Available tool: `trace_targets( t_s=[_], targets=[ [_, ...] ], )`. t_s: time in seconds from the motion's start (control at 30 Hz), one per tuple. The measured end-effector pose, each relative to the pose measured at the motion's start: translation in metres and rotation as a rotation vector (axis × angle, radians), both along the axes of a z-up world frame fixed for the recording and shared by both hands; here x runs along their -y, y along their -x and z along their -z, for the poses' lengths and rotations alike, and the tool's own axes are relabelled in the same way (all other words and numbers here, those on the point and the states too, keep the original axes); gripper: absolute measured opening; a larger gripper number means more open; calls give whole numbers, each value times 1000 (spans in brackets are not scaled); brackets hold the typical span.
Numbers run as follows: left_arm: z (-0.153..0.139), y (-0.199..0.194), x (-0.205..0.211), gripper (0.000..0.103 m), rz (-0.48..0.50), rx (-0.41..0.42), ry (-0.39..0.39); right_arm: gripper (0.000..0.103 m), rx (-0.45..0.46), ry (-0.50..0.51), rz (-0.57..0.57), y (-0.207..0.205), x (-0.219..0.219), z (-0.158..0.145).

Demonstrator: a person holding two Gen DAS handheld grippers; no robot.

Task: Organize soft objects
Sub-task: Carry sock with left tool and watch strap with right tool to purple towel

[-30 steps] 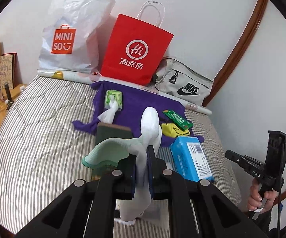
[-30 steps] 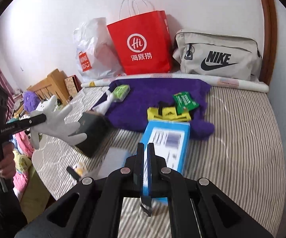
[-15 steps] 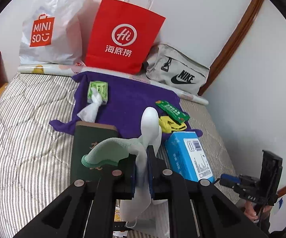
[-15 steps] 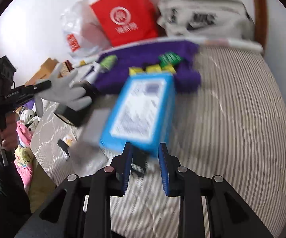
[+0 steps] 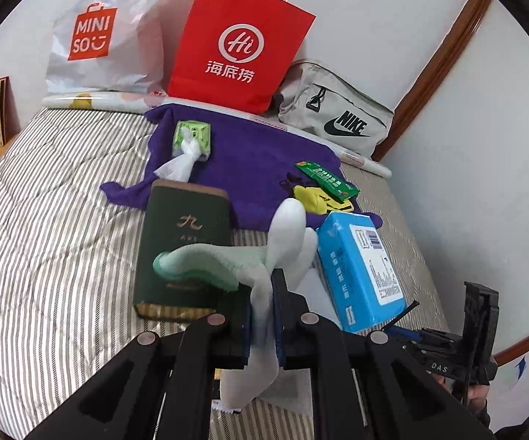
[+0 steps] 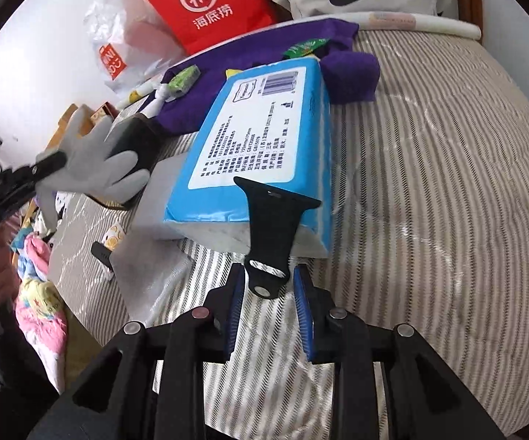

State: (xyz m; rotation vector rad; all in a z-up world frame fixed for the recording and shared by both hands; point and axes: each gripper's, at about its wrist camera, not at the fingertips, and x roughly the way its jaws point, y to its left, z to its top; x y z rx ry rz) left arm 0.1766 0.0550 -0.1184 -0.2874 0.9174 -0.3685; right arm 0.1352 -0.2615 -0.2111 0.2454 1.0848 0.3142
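White knit glove, green-cuffed: pinched at mid-palm between the closed jaws of the left gripper, held above the striped bed, fingers up, cuff drooping left over a dark green box. In the right view the same glove hangs beside that box.

Black strap, rubbery: lies tilted against the near end of the blue tissue pack, its rounded end between the parted fingers of the right gripper. Jaws stand apart on either side; whether a pad touches is unclear.

Purple cloth: spread at the back of the bed, bearing a green tissue packet, a green sachet and a yellow item.

Step in hand, by judgement: taking the strap. Handling note:
- Centre the jaws on the strap's wide end before closing, not on the thin tip.
- Close slowly; the strap is limp and may slide down the pack.
- Lift clear of the pack without dragging it along.
- Keep the glove arm steady; a mid-palm hold on knit can slip.
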Motion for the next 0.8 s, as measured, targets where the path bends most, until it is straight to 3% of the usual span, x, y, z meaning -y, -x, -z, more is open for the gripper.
trace_targets(
  t_s=[0.1, 0.23, 0.27, 0.37, 0.8],
  targets=[
    [0, 3, -4, 10, -2, 3, 6, 44, 9, 22, 14, -3, -7, 1],
    [1, 3, -5, 10, 6, 5, 12, 45, 8, 62, 31, -8, -16, 4],
    [1, 2, -4, 10, 10, 6, 13, 45, -2, 69, 33, -9, -16, 7],
    [0, 2, -3, 10, 20, 10, 20, 28, -2, 126, 57, -9, -19, 12],
    [-17, -22, -3, 10, 34, 53, 31, 27, 27, 112, 36, 6, -7, -8]
  ],
)
